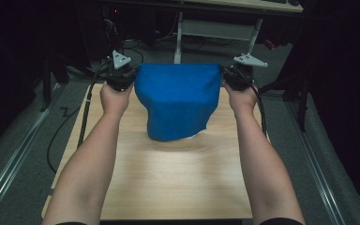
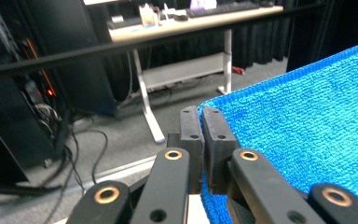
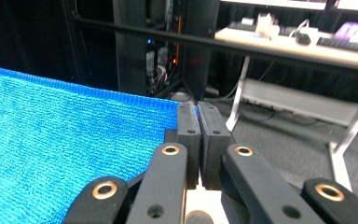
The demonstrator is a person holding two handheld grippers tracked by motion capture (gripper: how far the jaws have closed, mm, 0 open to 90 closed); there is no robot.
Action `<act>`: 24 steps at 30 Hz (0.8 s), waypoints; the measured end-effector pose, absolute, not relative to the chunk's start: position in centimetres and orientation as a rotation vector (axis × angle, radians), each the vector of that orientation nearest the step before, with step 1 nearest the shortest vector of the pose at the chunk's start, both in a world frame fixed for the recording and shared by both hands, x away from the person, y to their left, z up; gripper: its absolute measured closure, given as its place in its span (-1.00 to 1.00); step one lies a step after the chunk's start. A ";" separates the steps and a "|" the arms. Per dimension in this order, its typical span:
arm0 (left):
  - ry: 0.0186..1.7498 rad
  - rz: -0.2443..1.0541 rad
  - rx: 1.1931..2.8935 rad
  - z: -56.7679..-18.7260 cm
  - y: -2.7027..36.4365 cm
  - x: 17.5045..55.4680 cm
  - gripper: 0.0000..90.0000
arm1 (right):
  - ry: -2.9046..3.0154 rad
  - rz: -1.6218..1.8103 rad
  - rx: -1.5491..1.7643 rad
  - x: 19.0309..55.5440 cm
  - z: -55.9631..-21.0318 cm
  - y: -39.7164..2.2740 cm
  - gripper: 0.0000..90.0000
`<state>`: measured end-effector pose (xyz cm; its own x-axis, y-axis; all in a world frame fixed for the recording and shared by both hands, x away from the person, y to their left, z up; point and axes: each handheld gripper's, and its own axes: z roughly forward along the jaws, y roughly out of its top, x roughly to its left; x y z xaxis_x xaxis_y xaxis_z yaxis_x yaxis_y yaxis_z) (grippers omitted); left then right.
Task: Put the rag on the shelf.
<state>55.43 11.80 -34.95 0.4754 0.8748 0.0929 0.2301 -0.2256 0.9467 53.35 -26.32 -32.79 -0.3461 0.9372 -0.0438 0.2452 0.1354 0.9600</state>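
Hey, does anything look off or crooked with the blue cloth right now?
Nothing stands out. The blue cloth hangs evenly, its top edge level between the left gripper and right gripper, each shut on a corner.

One blue cloth [image 1: 177, 101] is counted, along with one wooden table [image 1: 178, 178]. Two grippers are counted: left gripper [image 1: 120, 75] and right gripper [image 1: 238, 75]. Two forearms are seen. One desk [image 2: 186, 25] is counted behind.

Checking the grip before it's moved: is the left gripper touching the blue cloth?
Touching. In the left gripper view the left gripper has its jaws shut on the corner of the blue cloth.
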 end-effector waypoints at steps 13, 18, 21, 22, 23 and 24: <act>1.006 0.667 1.844 -41.5 11.9 54.9 0.95 | 1.830 1.215 1.254 52.9 -40.2 -26.7 0.98; 0.992 0.657 1.852 -43.3 11.8 53.8 0.95 | 1.851 1.221 1.271 52.0 -41.9 -26.5 0.98; 0.996 0.633 1.860 -44.5 11.8 53.4 0.95 | 1.864 1.232 1.283 51.5 -42.9 -26.3 0.98; 0.997 0.627 1.866 -44.9 11.8 53.2 0.95 | 1.870 1.230 1.283 51.4 -43.2 -26.2 0.98; 0.997 0.621 1.868 -45.2 11.8 53.1 0.95 | 1.874 1.227 1.287 51.2 -43.6 -26.1 0.98; 0.997 0.609 1.870 -45.5 11.7 53.0 0.95 | 1.881 1.226 1.287 51.1 -43.8 -26.0 0.98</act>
<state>53.00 11.74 -45.48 0.5529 0.8332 0.0086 0.3884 -0.2669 0.8820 51.10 -26.03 -43.83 -0.3929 0.9180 0.0539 0.4201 0.1270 0.8986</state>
